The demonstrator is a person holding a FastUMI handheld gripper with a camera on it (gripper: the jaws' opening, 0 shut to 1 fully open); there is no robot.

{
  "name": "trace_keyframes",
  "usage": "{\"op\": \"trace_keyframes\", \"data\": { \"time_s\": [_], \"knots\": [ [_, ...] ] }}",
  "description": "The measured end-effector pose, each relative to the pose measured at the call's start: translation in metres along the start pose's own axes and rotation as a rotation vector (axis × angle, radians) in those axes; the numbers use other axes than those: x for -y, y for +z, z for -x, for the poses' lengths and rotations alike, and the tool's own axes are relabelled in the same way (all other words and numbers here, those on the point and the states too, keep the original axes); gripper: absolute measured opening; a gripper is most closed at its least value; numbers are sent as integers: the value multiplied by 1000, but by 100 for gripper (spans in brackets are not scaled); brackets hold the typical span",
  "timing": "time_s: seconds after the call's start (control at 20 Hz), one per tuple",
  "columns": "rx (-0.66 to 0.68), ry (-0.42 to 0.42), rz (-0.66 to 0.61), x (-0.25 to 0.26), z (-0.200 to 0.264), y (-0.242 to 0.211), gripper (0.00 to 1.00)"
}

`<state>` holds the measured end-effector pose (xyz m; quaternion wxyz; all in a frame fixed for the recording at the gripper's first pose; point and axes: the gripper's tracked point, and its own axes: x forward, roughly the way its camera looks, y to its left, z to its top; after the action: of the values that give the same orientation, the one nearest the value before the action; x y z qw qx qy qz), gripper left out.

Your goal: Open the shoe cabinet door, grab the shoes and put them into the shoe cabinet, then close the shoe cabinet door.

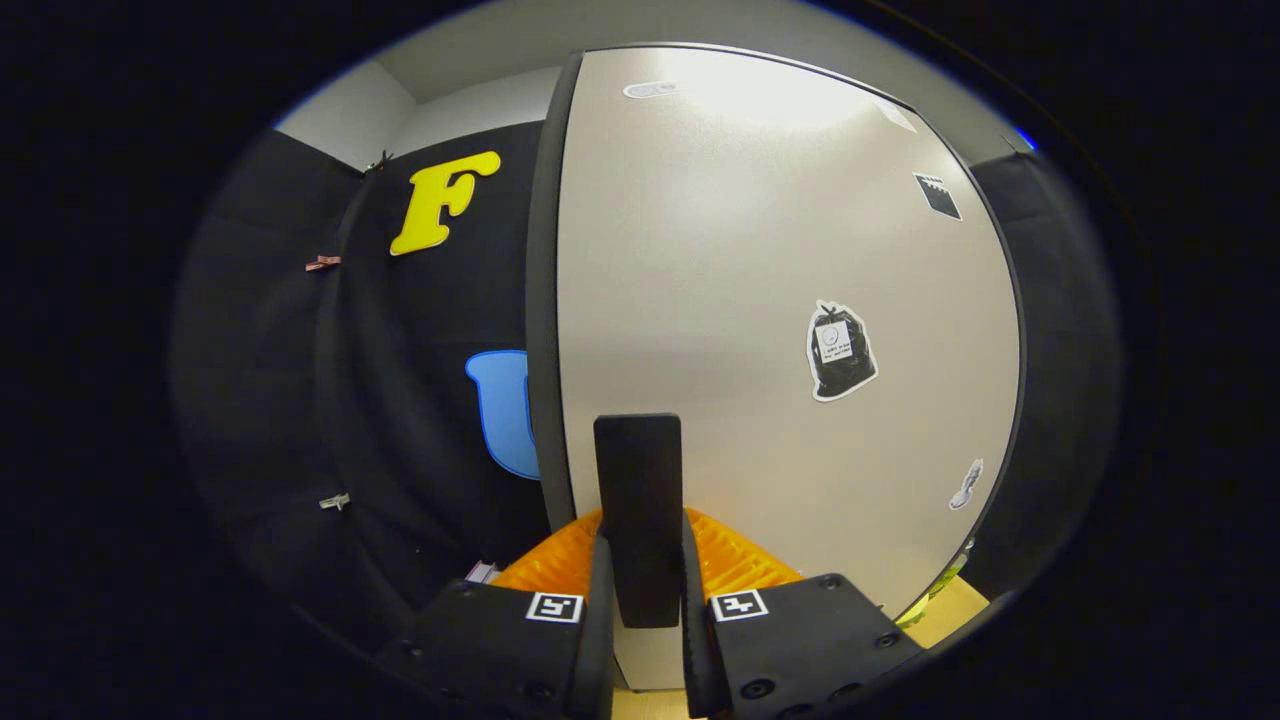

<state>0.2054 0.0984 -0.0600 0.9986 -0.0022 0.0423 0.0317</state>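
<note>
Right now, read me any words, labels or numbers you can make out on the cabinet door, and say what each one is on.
No text can be read.
Bag-shaped sticker on the cabinet door: white tag with print, too small to read.
Oval sticker near the door's top: blurred.
Square markers on the gripper: coded patterns, no words.
The fingers clamp the door handle, which carries no text.

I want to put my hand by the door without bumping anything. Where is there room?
There is open room left of the door, between its dark edge and the cloth wall. The door face is bare between the handle and the bag sticker. It is crowded at the handle: the gripper clamps it from both sides.
</note>
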Motion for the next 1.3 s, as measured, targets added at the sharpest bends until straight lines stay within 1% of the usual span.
{"op": "trace_keyframes", "data": {
  "time_s": [0.15,0.7,0.95,1.3],
  "knots": [
    [-20,30,-29,-2,17,0,32],
    [-38,116,-55,21,97,0,32],
    [-41,170,-35,45,139,3,31],
    [-55,255,-12,95,190,8,31]
  ]
}}
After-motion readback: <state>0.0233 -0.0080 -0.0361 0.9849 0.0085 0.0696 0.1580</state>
